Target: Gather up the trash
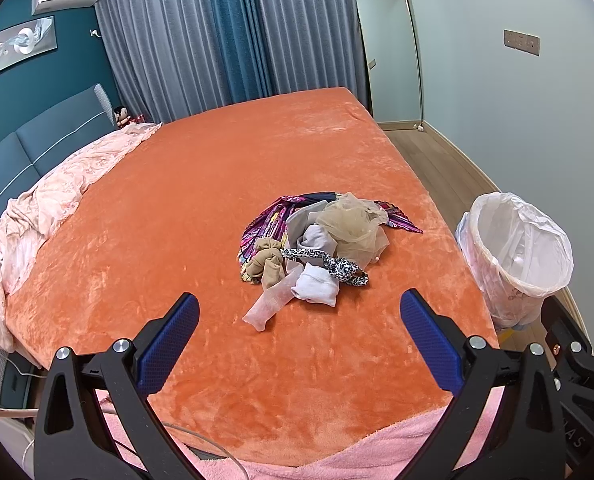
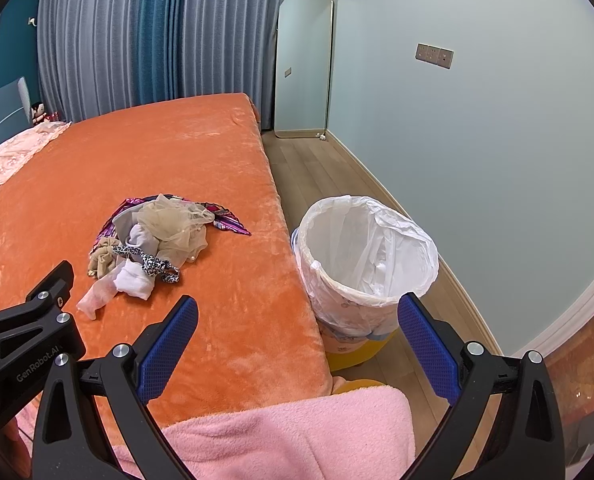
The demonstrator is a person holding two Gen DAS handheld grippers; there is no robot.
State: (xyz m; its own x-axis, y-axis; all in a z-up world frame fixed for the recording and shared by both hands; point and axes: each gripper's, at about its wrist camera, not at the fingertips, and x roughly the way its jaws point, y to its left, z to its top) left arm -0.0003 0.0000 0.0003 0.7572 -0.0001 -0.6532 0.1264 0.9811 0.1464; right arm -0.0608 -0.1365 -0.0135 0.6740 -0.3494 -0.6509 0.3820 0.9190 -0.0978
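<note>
A pile of cloth scraps (image 1: pixel 317 240) lies on the orange bed (image 1: pixel 201 184): purple patterned fabric, beige netting, a leopard-print strip, a tan piece and a white sock (image 1: pixel 315 286). The pile also shows in the right wrist view (image 2: pixel 157 244). A bin lined with a white bag (image 1: pixel 517 256) stands on the floor by the bed's right edge, seen also in the right wrist view (image 2: pixel 365 264). My left gripper (image 1: pixel 299 308) is open and empty, short of the pile. My right gripper (image 2: pixel 297 312) is open and empty, over the bed edge beside the bin.
A crumpled pink quilt (image 1: pixel 37 208) lies along the bed's left side by the blue headboard. A pink blanket (image 2: pixel 289 432) covers the near edge. A mirror (image 2: pixel 303 64) leans on the far wall beside grey and blue curtains. Wooden floor (image 2: pixel 317 168) runs along the right.
</note>
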